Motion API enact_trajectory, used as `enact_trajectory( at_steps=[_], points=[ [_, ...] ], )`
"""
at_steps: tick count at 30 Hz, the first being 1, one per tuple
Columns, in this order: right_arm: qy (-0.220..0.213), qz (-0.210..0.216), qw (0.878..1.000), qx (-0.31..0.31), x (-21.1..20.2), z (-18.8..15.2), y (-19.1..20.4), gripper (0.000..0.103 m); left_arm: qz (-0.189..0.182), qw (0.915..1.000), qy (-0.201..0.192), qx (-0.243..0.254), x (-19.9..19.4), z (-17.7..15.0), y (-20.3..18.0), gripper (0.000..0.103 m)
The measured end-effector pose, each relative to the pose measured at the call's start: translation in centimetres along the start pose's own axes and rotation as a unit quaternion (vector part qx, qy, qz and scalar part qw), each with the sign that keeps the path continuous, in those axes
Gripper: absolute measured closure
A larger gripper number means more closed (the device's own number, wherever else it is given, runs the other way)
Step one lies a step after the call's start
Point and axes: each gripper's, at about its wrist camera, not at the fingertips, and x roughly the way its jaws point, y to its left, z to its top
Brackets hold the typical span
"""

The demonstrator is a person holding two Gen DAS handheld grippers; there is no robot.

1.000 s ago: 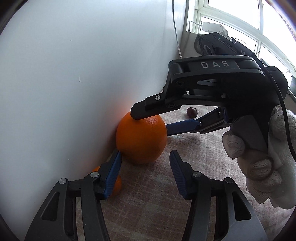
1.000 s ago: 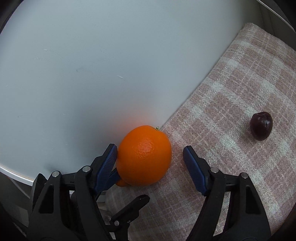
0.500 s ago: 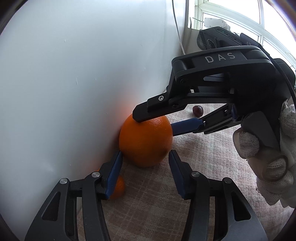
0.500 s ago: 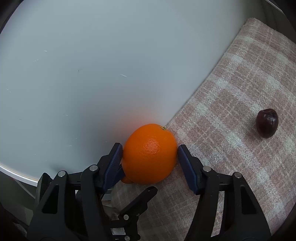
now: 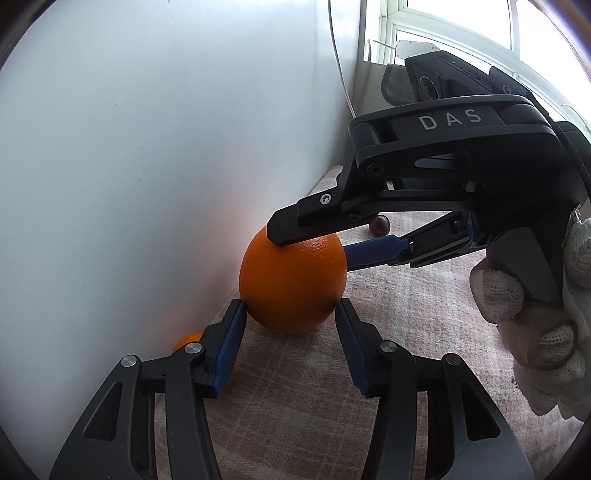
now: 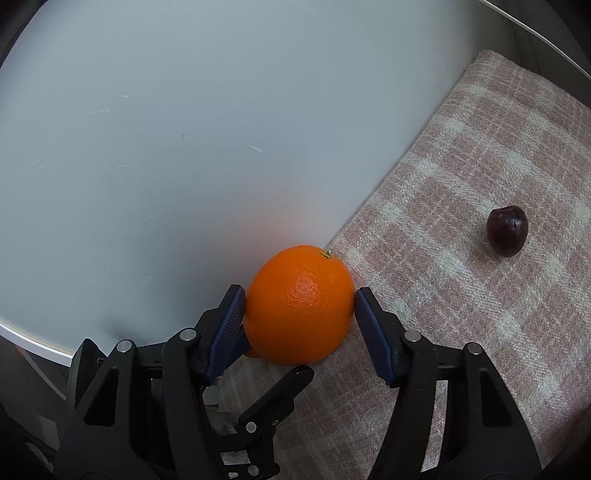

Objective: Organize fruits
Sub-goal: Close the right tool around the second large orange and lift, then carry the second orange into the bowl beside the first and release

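**Two grippers closed in on one orange against the white wall**

Taking the large round orange [image 5: 291, 284] as the landmark, the white flat wall panel [image 5: 147, 147] stood immediately to its left, with the fruit resting against the panel's foot on the pink-and-cream checked woven cloth [image 6: 461, 295]. Low to the orange's left, tucked by the panel, a small orange fruit [image 5: 186, 339] peeked out, mostly hidden behind a blue-padded finger.

In the left wrist view, the left gripper [image 5: 290, 314] sat just below the orange with its two blue-padded fingers [image 5: 227, 350] flanking the fruit's lower sides. The fingers stood apart at roughly the fruit's width; their tips looked to be at the skin, but I could not tell whether they pressed on it.

From the orange's right came the right gripper [image 6: 299, 308], black and marked "DAS", held by a hand in a white knitted glove [image 5: 535, 325]. In the right wrist view its blue-padded fingers [image 6: 369, 332] were clamped on the orange, one against each side at the widest part. In the left wrist view its near finger crossed over the fruit's top.

Farther right of the orange, well apart on the cloth, lay a small dark purple-brown round fruit [image 6: 506, 230]. Beyond the orange, past the panel's edge, a bright window [image 5: 461, 33] showed in the upper right.
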Motion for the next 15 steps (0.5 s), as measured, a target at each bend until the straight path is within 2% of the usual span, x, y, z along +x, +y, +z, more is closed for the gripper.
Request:
enact_trajectory(
  at_steps=[15],
  points=[
    [-0.04,-0.014,0.999,0.001,-6.9,-2.7,0.8,0.039,-0.029,0.999,-0.027,0.022,-2.9,-0.1,-3.0,0.054]
  ],
)
